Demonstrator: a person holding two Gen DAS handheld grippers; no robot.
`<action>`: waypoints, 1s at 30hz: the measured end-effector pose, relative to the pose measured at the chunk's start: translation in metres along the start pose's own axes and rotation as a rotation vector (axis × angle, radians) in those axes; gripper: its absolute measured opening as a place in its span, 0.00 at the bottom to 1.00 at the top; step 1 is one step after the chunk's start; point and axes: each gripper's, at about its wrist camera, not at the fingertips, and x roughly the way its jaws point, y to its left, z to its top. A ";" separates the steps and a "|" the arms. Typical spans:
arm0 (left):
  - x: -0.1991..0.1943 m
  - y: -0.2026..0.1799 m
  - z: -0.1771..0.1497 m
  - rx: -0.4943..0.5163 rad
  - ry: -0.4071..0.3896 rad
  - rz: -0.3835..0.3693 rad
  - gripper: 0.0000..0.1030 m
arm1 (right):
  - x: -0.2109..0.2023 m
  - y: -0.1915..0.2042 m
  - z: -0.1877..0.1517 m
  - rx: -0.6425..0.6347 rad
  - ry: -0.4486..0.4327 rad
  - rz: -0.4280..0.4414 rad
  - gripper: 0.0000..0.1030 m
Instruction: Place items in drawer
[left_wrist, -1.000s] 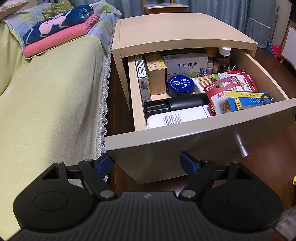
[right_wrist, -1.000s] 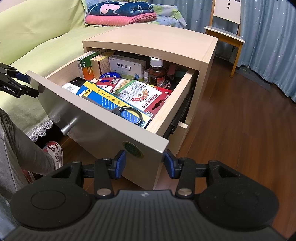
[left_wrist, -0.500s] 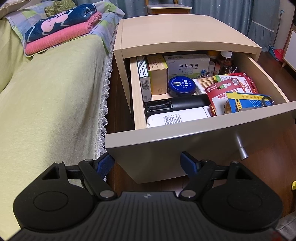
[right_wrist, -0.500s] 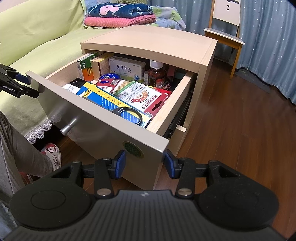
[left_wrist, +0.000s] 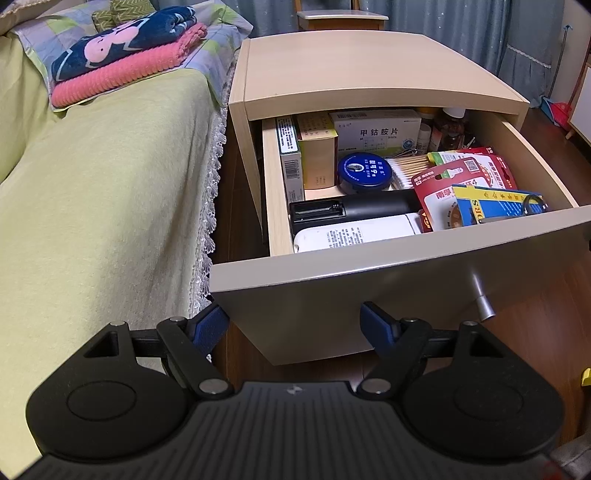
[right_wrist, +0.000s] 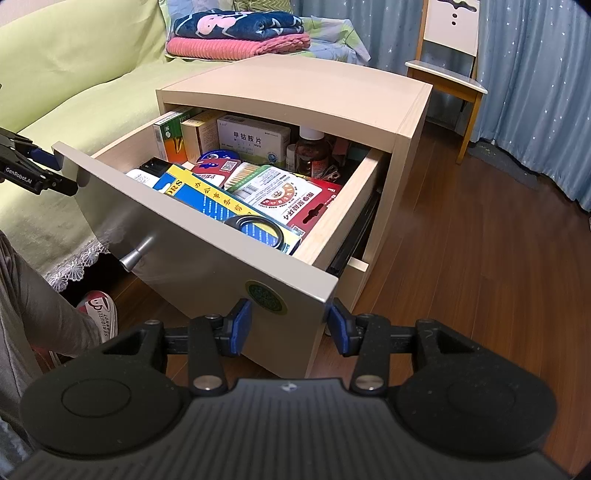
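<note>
The light wood bedside cabinet (left_wrist: 347, 70) has its drawer (left_wrist: 369, 288) pulled out, filled with medicine boxes (left_wrist: 376, 133), a blue tin (left_wrist: 365, 177), a black remote (left_wrist: 351, 210), a white remote (left_wrist: 354, 236), red card packs (right_wrist: 295, 199) and a blue-yellow pack (right_wrist: 218, 203). My left gripper (left_wrist: 295, 326) is open, empty, at the left end of the drawer front. My right gripper (right_wrist: 290, 325) is open, empty, close to the right corner of the drawer front (right_wrist: 207, 258). The left gripper's fingers (right_wrist: 33, 173) show at the far left of the right wrist view.
A bed with a green cover (left_wrist: 92, 206) runs along the cabinet's left; folded pink and blue blankets (left_wrist: 125, 59) lie on it. Wooden floor (right_wrist: 480, 258) spreads to the right, with a chair (right_wrist: 447, 77) and blue curtains behind. A person's leg and shoe (right_wrist: 98, 314) are below the drawer.
The drawer front looks slightly nearer the cabinet in both views, and both grippers have edged forward with it. Both stay open.
</note>
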 end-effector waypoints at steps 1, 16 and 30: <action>0.000 0.000 0.000 -0.001 0.000 0.000 0.76 | 0.000 -0.001 0.000 0.000 -0.001 0.000 0.40; 0.000 0.002 -0.002 -0.008 -0.007 -0.004 0.76 | 0.002 -0.002 0.002 -0.004 -0.011 -0.004 0.40; 0.000 0.002 -0.003 -0.022 -0.012 -0.004 0.76 | 0.001 -0.001 0.002 -0.002 -0.014 -0.015 0.40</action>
